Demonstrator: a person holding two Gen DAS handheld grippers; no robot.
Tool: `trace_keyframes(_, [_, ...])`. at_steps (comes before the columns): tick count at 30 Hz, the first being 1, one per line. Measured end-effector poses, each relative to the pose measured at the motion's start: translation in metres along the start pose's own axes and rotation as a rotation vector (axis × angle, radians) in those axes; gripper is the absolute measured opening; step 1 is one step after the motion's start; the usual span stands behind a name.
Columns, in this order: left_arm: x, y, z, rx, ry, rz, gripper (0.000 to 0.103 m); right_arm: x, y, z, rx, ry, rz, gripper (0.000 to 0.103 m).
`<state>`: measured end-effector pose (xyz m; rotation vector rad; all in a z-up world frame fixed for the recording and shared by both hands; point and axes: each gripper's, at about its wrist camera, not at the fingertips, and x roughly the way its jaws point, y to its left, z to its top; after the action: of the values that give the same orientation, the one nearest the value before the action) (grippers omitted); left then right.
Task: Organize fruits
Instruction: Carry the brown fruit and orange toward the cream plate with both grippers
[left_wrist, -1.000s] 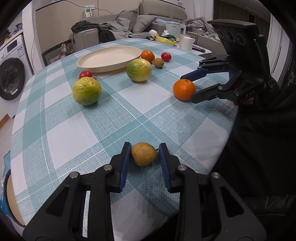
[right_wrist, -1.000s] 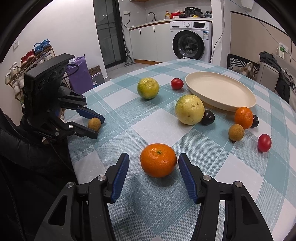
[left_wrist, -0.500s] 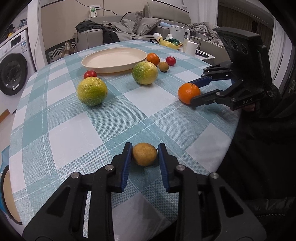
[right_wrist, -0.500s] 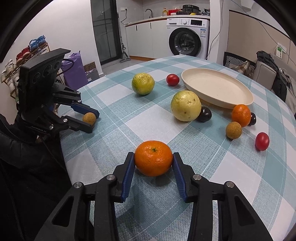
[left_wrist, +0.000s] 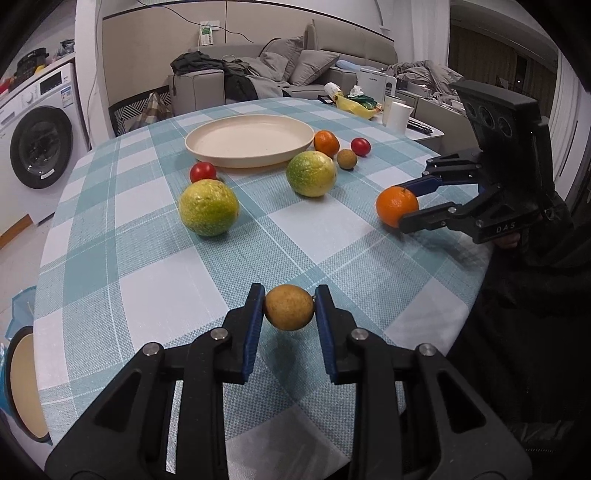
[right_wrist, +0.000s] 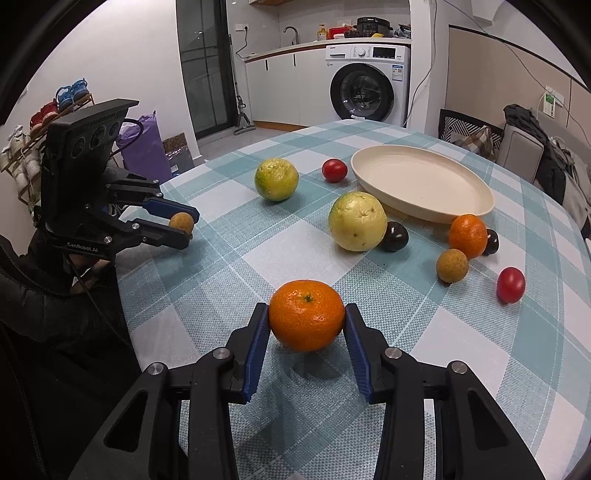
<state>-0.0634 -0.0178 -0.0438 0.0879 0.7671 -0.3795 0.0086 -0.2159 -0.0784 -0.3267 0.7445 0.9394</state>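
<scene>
Teal-and-white checked woven cloth covers the round table (left_wrist: 155, 258), where the left tool (left_wrist: 289, 308) clamps a small, rough brown-yellow round fruit (left_wrist: 289, 307) near the table's edge and the right tool (right_wrist: 306, 320) grips a dimpled orange mandarin (right_wrist: 306, 314). Beyond lie two pebbly green-yellow citrus (right_wrist: 276, 179), glossy red tomatoes (right_wrist: 334, 170) and an empty cream oval plate (right_wrist: 436, 210); a white washing machine (right_wrist: 365, 88) stands behind.

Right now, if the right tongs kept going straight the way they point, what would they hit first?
The right tongs, shut on the orange, point down at the tablecloth. Likely that first, then perhaps the big yellow-green fruit; depth is unclear.
</scene>
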Motion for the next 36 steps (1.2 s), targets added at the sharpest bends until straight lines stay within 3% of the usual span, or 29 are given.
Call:
trace_keyframes(20, [0.015, -0.006, 0.032, -0.028, -0.026, 0.154, 0.025, -0.011, -0.006, 0.001, 0.022, -0.044, -0.021, 0.041])
trace_keyframes(36, [0.026, -0.003, 0.064, -0.077, -0.086, 0.219, 0.025, -0.028, -0.031, 0.010, 0.137, -0.173, -0.109, 0.041])
